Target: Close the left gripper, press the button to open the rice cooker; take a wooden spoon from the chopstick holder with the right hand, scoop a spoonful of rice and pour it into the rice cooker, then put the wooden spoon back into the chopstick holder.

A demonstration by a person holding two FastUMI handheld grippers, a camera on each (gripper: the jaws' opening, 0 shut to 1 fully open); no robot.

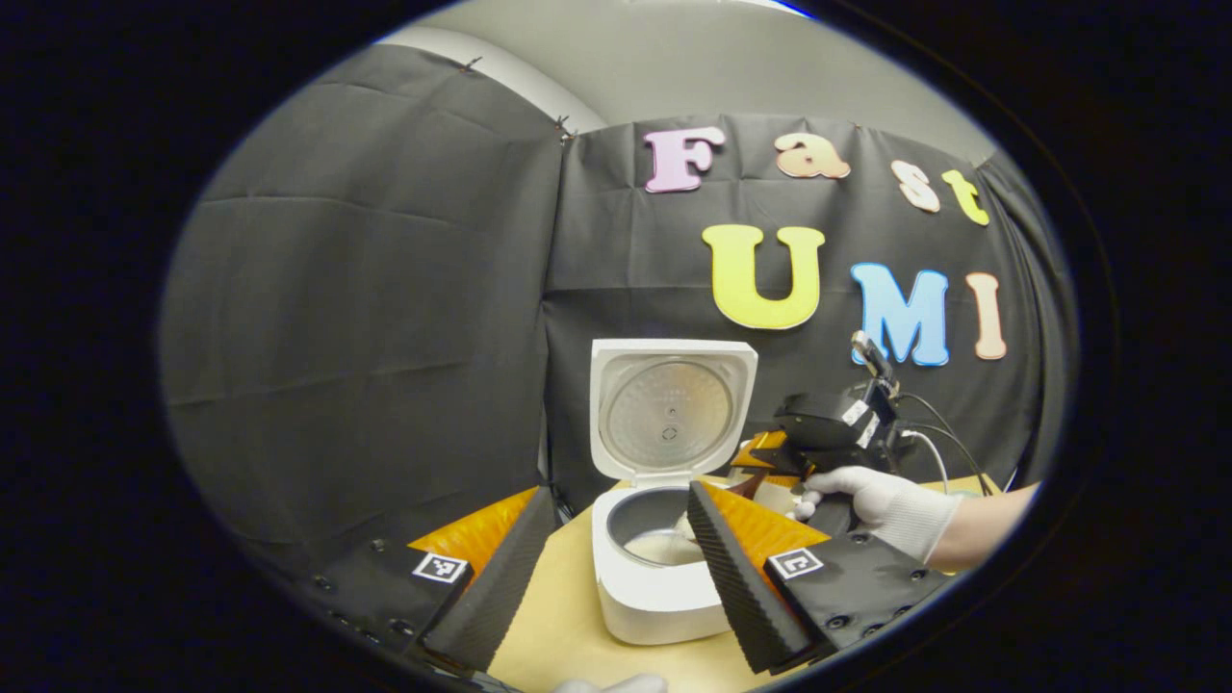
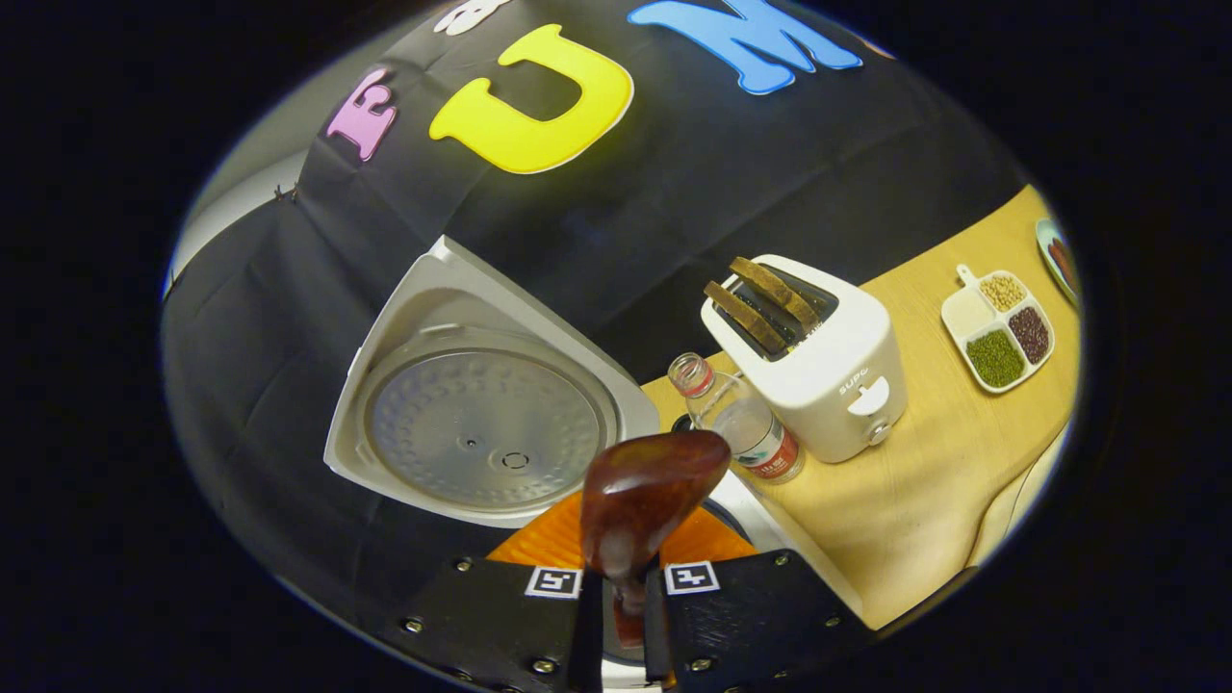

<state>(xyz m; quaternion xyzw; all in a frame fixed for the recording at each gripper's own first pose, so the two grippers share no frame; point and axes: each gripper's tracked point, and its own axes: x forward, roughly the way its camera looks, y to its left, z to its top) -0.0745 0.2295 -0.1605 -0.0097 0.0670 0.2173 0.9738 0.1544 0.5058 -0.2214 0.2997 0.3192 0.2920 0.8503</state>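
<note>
Right gripper (image 2: 624, 616) pinches the wooden spoon (image 2: 640, 500), bowl pointing forward, just over the open rice cooker (image 1: 654, 568).

Left tongs (image 1: 611, 568) gape wide; right tongs (image 2: 626, 616) are clamped narrow, gloved hand (image 1: 881, 500) gripping them.

1. The wooden spoon (image 2: 647, 500) handle drops between the right gripper (image 2: 624, 616) fingers, hidden below the rice cooker (image 2: 472, 404) lid.
2. The left gripper's finger (image 1: 746, 587) covers the cooker's right wall.
3. Right of the cooker, the plate (image 2: 1057, 252) is cut off by the edge.
4. The spoon's load cannot be told.
</note>
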